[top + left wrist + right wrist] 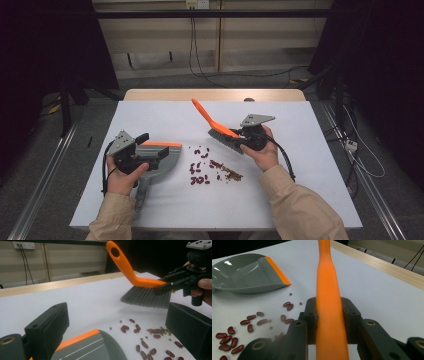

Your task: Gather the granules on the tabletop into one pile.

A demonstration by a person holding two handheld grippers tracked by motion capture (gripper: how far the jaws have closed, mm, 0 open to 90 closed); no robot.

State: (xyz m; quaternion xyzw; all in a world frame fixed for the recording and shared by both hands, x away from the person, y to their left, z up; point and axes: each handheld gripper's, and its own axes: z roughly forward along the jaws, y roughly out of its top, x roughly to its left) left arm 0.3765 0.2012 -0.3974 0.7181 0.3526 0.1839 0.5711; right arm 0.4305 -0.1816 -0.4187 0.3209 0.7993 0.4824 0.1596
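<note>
Brush (220, 131) is sitting centre frame, its orange handle clenched in the right tool (245, 136), bristles hovering above scattered beans (202, 172) on the white surface (310, 165). Left tool (150, 150) is grasping the grey dustpan (167, 162) at lower left; beans are lying between both.

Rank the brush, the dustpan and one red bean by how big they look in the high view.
1. Brush, from orange handle tip to bristles: about level with the dustpan, so the top spot is unsure.
2. Dustpan, partly hidden under the left gripper.
3. A single red bean, by far the smallest.
</note>
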